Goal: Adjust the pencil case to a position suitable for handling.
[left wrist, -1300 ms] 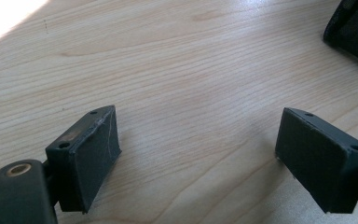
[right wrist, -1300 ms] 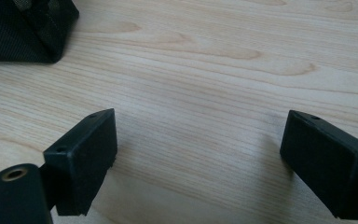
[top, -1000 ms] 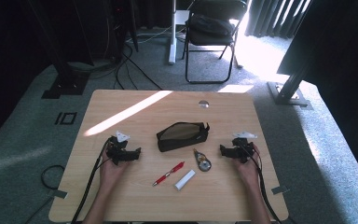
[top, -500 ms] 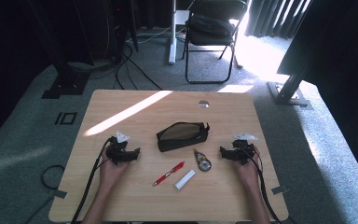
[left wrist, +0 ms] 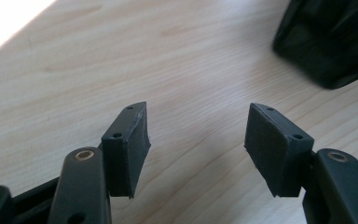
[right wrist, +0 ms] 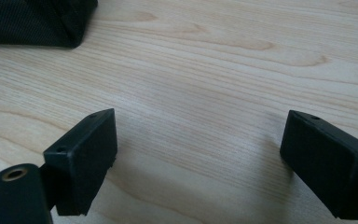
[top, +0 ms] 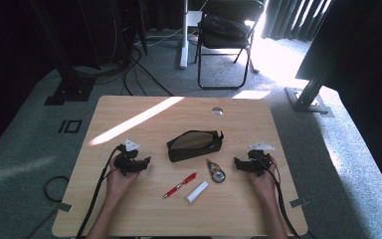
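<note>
My left gripper rests on the wooden table at the left, held by a hand and pointing right toward a black zip pouch. In the left gripper view its jaws stand apart over bare wood. They have just been closing a little, with nothing between them. The pouch lies ahead at the upper right. My right gripper rests at the right, pointing left. It is open with nothing between the pads, and the pouch's corner lies at the upper left.
Between the grippers lie a red pen, a small white block and a correction-tape dispenser. A small round disc sits near the far edge. A sunlit stripe crosses the table's left half. A folding chair stands beyond the table.
</note>
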`<state>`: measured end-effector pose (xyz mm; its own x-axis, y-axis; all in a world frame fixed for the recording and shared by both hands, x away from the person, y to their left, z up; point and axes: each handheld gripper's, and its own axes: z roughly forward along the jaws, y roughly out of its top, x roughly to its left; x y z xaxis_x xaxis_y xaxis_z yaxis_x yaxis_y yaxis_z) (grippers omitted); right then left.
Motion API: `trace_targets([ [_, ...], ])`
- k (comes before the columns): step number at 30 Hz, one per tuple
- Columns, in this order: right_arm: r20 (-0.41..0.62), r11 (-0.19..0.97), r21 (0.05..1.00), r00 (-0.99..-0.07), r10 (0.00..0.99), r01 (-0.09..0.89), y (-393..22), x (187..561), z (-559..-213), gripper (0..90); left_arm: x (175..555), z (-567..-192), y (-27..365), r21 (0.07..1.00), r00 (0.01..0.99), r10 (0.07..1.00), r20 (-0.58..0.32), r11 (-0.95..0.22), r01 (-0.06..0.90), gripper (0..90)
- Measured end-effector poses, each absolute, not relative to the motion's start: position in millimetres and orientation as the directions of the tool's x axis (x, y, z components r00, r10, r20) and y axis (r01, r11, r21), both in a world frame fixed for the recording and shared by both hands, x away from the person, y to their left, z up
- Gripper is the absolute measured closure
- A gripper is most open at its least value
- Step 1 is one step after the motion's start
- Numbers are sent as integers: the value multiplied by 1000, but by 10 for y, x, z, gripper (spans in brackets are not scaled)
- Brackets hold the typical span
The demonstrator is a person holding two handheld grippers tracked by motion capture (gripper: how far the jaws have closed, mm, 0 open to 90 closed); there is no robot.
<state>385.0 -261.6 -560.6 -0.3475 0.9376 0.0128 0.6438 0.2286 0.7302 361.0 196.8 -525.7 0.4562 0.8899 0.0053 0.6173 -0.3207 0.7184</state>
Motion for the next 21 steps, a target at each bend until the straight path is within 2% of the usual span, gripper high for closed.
trace_targets([
  [8,11,233,731,-352,936,642,-2616,3848,-5606,107,3614,-5069,1851,750,495,869,-3,-325,576,420],
  [21,10,231,731,-349,937,642,-2614,3844,-5606,108,3833,-4921,1606,787,565,824,-43,-320,527,534],
])
